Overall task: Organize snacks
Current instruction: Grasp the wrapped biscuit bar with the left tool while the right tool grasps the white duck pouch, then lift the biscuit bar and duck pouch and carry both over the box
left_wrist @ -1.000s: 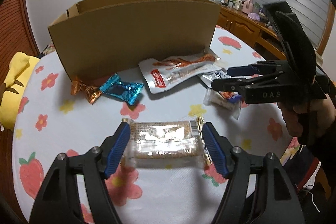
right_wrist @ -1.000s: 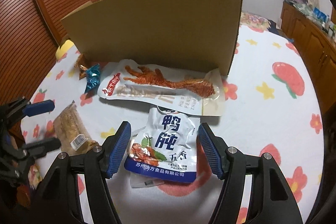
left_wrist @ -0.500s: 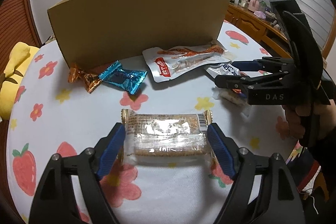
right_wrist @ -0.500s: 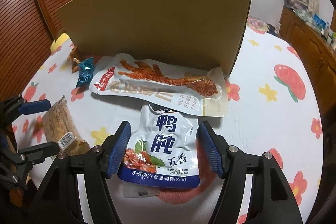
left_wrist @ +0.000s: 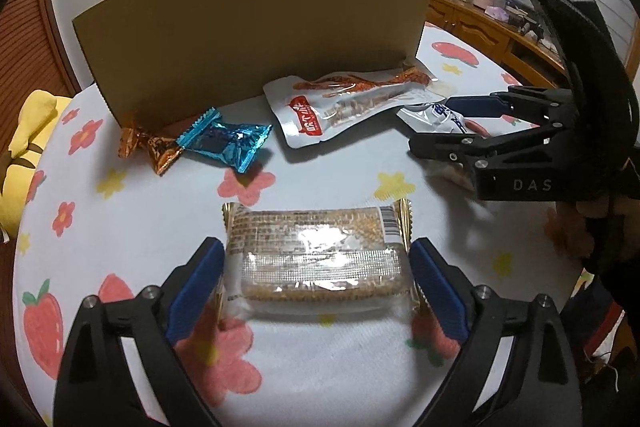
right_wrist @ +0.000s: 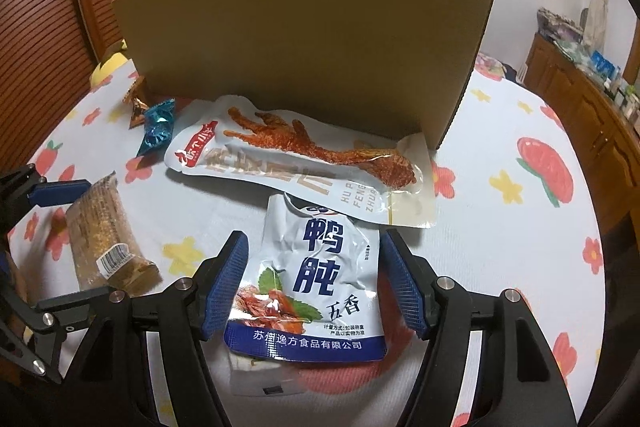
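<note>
The left gripper hangs over a round table covered in a fruit-and-flower cloth, its jaws opening; a clear-wrapped cracker bar lies flat on the cloth between the blue pads, which stand just off its two ends without pressing. From that bar, a blue foil candy sits at about 11 o'clock with an orange foil candy touching its left end, both close against the foot of an upright cardboard box at 12 o'clock. A chicken-foot pouch lies along the box's near wall. The right gripper straddles a blue-and-white duck snack pouch lying just at 6 o'clock of the chicken-foot pouch; its jaws are partly open, the pads beside the pouch's edges, and nothing is lifted.
</note>
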{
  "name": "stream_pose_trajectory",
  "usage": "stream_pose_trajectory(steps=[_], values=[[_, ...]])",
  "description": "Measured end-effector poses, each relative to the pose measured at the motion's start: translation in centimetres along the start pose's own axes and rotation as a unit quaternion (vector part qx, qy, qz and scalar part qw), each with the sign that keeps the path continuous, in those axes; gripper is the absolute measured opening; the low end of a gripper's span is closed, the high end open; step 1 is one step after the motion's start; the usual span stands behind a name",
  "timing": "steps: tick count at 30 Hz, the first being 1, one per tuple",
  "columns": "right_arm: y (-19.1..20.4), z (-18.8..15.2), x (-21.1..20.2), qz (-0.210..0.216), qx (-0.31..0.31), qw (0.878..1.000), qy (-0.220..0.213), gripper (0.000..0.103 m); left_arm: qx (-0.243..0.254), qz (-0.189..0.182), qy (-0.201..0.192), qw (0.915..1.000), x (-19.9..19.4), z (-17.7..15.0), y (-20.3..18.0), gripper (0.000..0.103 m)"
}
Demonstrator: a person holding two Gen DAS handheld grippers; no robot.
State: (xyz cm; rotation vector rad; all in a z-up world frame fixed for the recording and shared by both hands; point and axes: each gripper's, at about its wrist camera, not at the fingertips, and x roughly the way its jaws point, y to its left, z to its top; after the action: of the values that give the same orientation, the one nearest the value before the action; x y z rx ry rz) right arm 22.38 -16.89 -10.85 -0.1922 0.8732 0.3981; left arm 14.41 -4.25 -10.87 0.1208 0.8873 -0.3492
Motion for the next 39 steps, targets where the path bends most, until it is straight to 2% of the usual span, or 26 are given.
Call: stream_pose_trajectory(steps=[7,9,11,16,22,27,39], values=[[0.0,0.0,0.0,0.0,0.0,1.0,0.0,0.07,-0.007,-0.009,0.005,0.9999,0.6,0.0,0.3,0.096],[0.1,0.0,0.0,-0.001,-0.001,1.0,0.0,0.07,-0.006,-0.009,0.003,0.9999,0.5,-0.2,0.4,0.093],[0.0,0.0,0.0,-0.001,-0.001,1.0,0.0,0.07,-0.006,-0.009,-0.002,0.9999,0.1,-0.4,0.6,0.083],[0.1,0.0,0.0,-0.002,-0.002,1.0,0.001,0.07,-0.01,-0.014,-0.005,0.9998,-0.4,-0.7,1.0,0.079],[-0.1,0.2,-0.1,-0.002,-0.004,1.0,0.01,0.07,-0.025,-0.02,-0.015,0.9994,-1.4,-1.2,1.7,0.078],[0.0,0.5,-0.2,0.002,-0.011,1.0,0.019,0.06,-0.04,-0.022,-0.037,0.9983,-3.0,-1.5,2.7,0.078],[0.7,0.3,-1.4,0.015,-0.022,1.0,0.012,0.058,-0.065,0.004,-0.067,0.9957,-5.9,-1.5,6.0,0.078]])
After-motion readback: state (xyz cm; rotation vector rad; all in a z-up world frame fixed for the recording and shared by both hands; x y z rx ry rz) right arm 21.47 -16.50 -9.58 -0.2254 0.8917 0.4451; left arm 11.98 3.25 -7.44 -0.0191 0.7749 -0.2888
